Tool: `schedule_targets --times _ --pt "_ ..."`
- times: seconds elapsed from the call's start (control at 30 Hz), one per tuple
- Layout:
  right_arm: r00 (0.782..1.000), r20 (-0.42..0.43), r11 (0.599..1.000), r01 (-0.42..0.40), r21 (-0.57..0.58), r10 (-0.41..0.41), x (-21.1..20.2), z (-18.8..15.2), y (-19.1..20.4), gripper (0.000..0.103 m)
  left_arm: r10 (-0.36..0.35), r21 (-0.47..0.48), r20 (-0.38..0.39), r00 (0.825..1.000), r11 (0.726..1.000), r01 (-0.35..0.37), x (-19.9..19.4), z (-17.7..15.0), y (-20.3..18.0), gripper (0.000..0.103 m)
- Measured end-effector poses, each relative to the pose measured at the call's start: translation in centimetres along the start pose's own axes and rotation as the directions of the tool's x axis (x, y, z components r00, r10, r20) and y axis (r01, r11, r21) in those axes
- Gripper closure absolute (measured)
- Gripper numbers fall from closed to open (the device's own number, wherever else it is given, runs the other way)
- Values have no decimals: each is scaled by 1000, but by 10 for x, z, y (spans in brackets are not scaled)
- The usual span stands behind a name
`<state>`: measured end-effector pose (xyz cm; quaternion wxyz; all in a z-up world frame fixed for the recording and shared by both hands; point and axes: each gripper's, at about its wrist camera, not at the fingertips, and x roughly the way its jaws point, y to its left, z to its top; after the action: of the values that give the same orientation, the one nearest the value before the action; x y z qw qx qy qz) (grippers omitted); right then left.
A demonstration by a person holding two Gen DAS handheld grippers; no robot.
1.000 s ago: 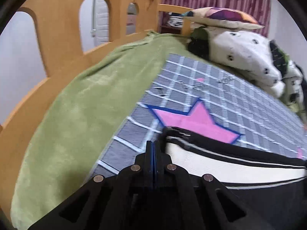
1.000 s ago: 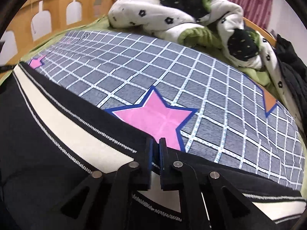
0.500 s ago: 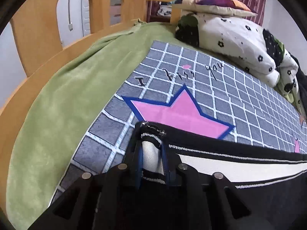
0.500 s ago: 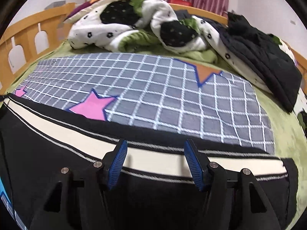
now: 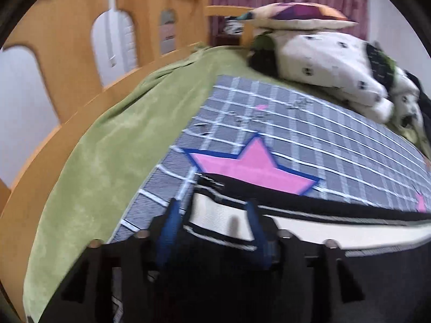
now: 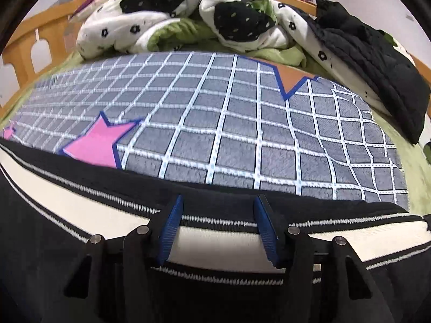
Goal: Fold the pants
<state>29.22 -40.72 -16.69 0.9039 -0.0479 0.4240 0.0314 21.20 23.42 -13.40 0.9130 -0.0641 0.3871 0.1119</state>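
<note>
Left claw point(image 5: 212, 210): jaws spread, having just been opening. The cream-striped end of the black fabric pants with cream side stripe point(image 5: 309, 231) lies between the blue pads point(image 5: 172, 223); the pads do not press on it. The view is blurred.

Right claw point(image 6: 219, 211): jaws spread, having just closed in slightly. Black hem and cream stripe of the pants point(image 6: 80, 210) lie flat between and below the pads, ungripped.

The pants lie stretched along the near edge of the grey plush blanket with white grid and pink stars point(image 6: 215, 123). Their far edge overlaps the lower points of a pink star point(image 5: 250, 167) in the left view and of another pink star point(image 6: 94, 145) in the right view.

Beyond the blanket: a crumpled white, black and green flower-print quilt point(image 6: 167, 18). To the blanket's right: a black padded jacket point(image 6: 371, 62). Under the blanket: a green plush bedsheet point(image 5: 107, 145), bordered by an orange wooden bed rail with arched cut-outs point(image 5: 64, 43). A patterned pillow point(image 5: 296, 16) tops the quilt.
</note>
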Motion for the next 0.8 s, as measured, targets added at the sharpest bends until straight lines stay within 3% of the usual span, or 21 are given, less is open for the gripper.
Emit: schedule_targets --times 0.03,0.1,0.17,0.23,0.33,0.53,0.67,0.8 --pt "1000 -1 1000 -8 19 8 1 0 -2 49 -19 23 -2 1000 1000 19 1 -2 -4 38" --pt "1000 4 1000 3 11 -3 1 -2 0 50 -28 55 -52 998 998 31 15 -7 -13 37" --pt "1000 -1 1000 14 9 -14 0 -1 2 50 34 60 -134 990 998 -26 34 -10 -15 36" --pt "1000 -11 998 23 65 -22 -10 1 -2 50 43 24 -136 990 999 -40 25 -10 -11 37" --pt "1000 13 984 -1 177 -2 -50 -2 -12 50 -102 -92 -98 990 991 93 -19 -9 3 37" --pt "992 124 966 -1 260 -32 -167 -22 -14 41 -124 -94 -22 992 988 121 -106 -24 13 37" --pt "982 186 959 -32 281 -22 -235 -32 -3 37 -241 -118 9 971 963 240 -160 -31 8 37" --pt "975 222 966 -29 256 -29 -280 -43 20 37 -230 -58 56 972 971 233 -212 -34 -6 37"
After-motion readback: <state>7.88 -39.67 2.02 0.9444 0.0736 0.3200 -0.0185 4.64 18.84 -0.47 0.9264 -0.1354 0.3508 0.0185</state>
